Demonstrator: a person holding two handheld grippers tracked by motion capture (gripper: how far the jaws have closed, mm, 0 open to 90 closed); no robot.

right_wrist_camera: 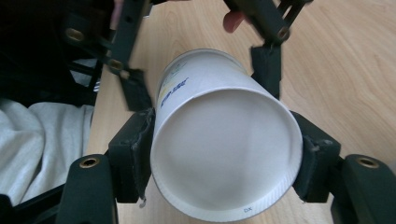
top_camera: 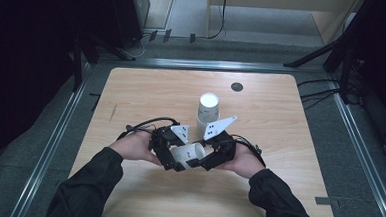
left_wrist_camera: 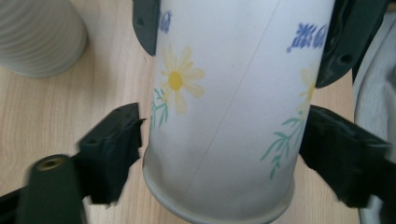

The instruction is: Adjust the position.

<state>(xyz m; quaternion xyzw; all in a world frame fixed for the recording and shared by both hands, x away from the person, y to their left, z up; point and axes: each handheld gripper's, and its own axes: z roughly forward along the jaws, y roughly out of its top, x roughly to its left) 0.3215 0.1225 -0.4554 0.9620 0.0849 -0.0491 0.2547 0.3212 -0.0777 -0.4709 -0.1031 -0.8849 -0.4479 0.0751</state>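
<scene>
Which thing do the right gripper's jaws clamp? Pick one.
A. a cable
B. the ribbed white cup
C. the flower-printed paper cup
C: the right gripper presses its pads on both sides of the flower-printed paper cup; the ribbed white cup stands apart, upright.

White paper cup (left_wrist_camera: pixel 224 116), yellow daisies, blue lettering

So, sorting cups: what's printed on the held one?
Yellow daisies, green stems, blue lettering on the white paper cup; left gripper view.

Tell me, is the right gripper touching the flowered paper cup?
Touching. In the right gripper view, both pads press against the sides of the flowered paper cup near its base, with no gap showing.
</scene>
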